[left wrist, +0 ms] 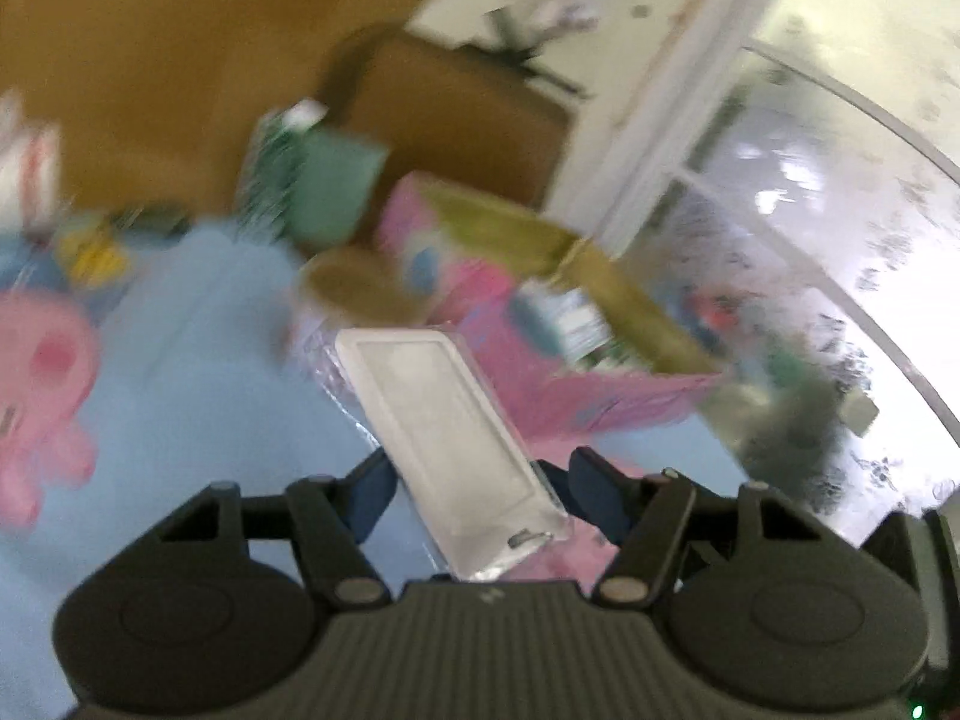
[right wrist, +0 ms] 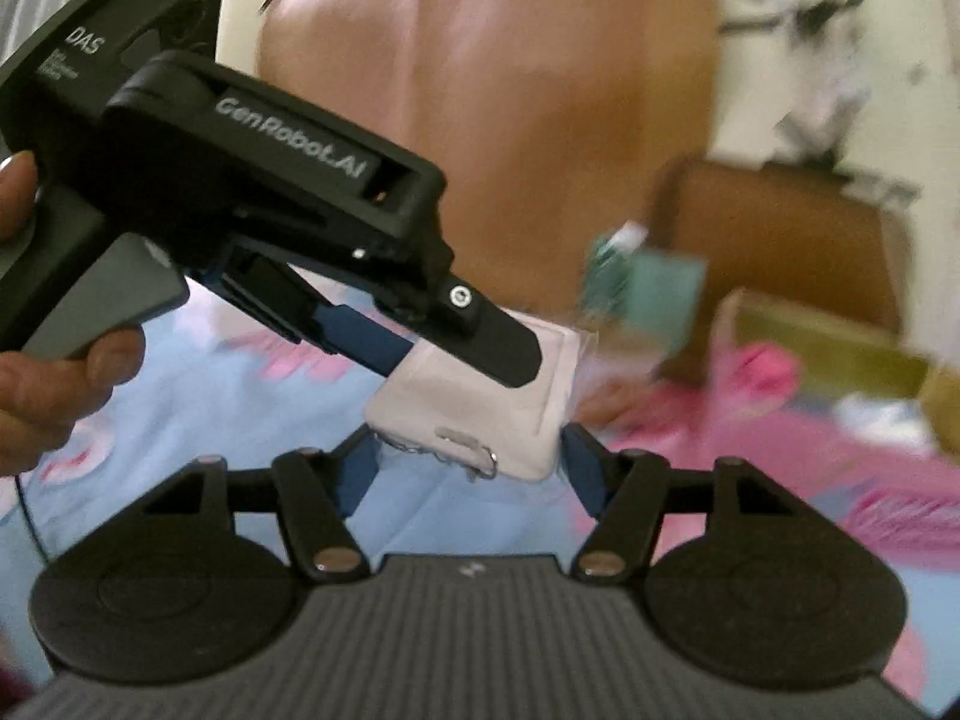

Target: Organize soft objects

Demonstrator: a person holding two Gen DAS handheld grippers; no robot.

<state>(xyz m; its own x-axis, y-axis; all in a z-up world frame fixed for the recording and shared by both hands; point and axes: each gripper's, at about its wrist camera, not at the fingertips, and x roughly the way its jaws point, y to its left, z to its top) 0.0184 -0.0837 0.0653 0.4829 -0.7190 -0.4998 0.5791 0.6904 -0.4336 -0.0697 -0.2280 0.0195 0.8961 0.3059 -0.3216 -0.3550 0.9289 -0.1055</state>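
Note:
A flat white pouch in clear plastic wrap (left wrist: 447, 432) is held up above the blue bedsheet (left wrist: 198, 360). In the right wrist view the left gripper (right wrist: 480, 354) comes in from the upper left and is shut on the pouch (right wrist: 480, 414). In the left wrist view the pouch stands between the blue pads (left wrist: 372, 489) of the left gripper (left wrist: 480, 480). The right gripper (right wrist: 471, 456) is open, with its pads on either side of the pouch's lower edge. A pink plush toy (left wrist: 42, 384) lies at the left.
A pink box (left wrist: 540, 360) with olive flaps holds packets behind the pouch. A green packet (left wrist: 324, 186) leans on a brown headboard (left wrist: 450, 114). A window (left wrist: 840, 240) is at the right. Pink patterned bedding (right wrist: 780, 480) lies at the right.

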